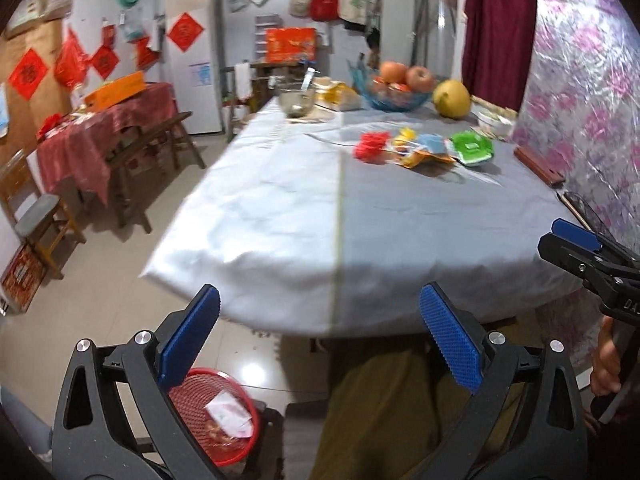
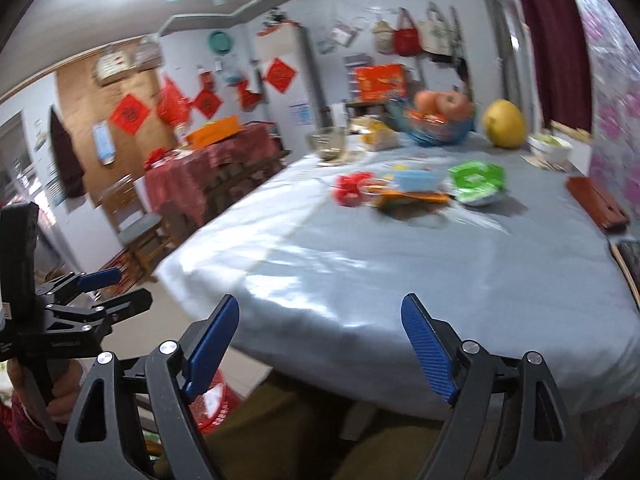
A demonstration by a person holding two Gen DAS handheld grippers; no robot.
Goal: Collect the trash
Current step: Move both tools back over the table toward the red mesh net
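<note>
A pile of wrappers lies far across the grey table (image 1: 280,208): a red crumpled wrapper (image 1: 372,145), an orange and yellow wrapper (image 1: 424,156), a blue one (image 1: 434,142) and a green packet (image 1: 471,147). The pile also shows in the right wrist view, with the red wrapper (image 2: 352,189) and the green packet (image 2: 476,180). A red mesh bin (image 1: 218,416) with paper inside stands on the floor, low left. My left gripper (image 1: 320,308) is open and empty before the table's near edge. My right gripper (image 2: 320,316) is open and empty over the near edge.
At the table's far end stand a blue fruit bowl (image 1: 394,98) with apples, a yellow pomelo (image 1: 451,99), a glass bowl (image 1: 296,100) and a white bowl (image 1: 496,120). A brown case (image 1: 538,164) lies by the floral wall. A side table and chairs (image 1: 44,220) stand left.
</note>
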